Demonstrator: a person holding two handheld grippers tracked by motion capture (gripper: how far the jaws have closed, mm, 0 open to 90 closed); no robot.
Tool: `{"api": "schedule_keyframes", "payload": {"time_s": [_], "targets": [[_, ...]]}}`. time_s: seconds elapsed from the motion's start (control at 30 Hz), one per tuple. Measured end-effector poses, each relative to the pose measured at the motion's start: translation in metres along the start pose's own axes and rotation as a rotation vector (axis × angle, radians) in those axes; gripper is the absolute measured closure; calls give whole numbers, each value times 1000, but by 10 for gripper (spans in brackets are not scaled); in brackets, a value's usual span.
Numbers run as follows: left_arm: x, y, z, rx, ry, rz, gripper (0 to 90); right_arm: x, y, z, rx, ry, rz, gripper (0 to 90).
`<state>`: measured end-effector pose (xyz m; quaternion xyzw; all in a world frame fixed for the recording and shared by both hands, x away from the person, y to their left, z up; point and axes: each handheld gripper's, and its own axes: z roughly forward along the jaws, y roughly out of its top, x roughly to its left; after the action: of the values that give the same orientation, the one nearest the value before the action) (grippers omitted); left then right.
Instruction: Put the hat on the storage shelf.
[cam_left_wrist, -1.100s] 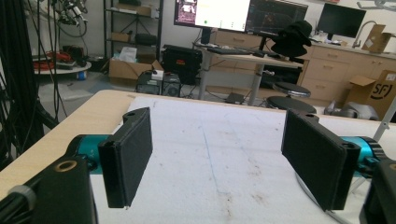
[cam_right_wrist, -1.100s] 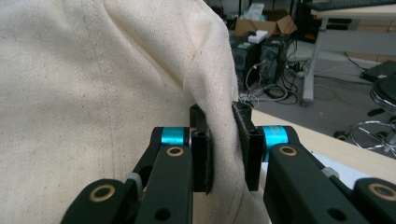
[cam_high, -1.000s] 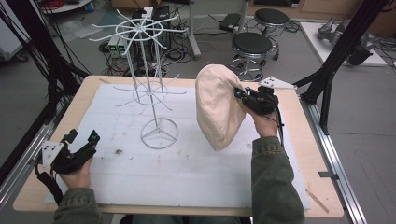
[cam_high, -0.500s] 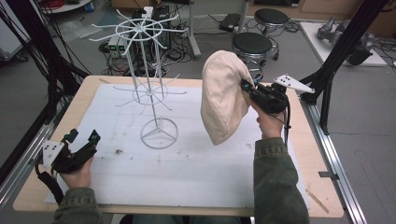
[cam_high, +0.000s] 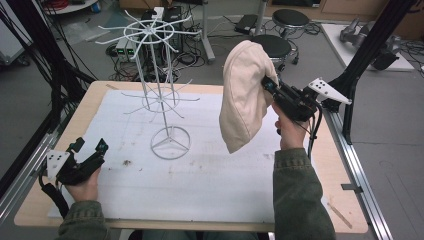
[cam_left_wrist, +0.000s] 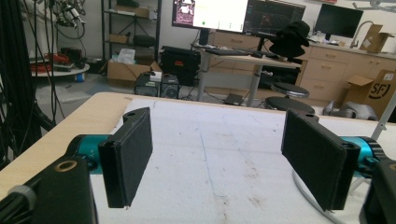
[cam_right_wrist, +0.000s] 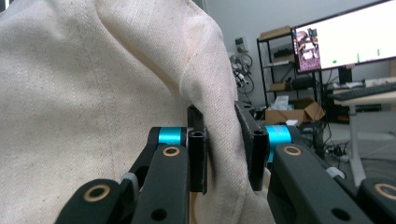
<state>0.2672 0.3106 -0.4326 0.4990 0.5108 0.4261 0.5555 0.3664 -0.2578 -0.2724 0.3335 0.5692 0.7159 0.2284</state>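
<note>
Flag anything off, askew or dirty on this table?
Nothing is damaged or tipped. The white wire rack stands upright. The white mat carries small dark smudges in front of the rack's base. The cream hat hangs clamped in the right gripper, clear of the table; the left gripper is open.

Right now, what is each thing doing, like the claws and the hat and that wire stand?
Left claw: open, holding nothing, resting low at the table's near left.
Right claw: shut on the hat, held up in the air.
Hat: cream cloth, lifted off the table, hanging down.
Wire stand: upright on the table, arms bare.
</note>
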Motion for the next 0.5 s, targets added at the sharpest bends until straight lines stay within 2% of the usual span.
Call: {"api": "schedule_keyframes", "payload": {"time_s": [0.13,0.5], "targets": [[0,0,0,1,-2,0,252,9,11,0,-14,14,-29,768],[0,1,-1,-3,2,-6,252,20,23,5,-35,45,-25,766]]}}
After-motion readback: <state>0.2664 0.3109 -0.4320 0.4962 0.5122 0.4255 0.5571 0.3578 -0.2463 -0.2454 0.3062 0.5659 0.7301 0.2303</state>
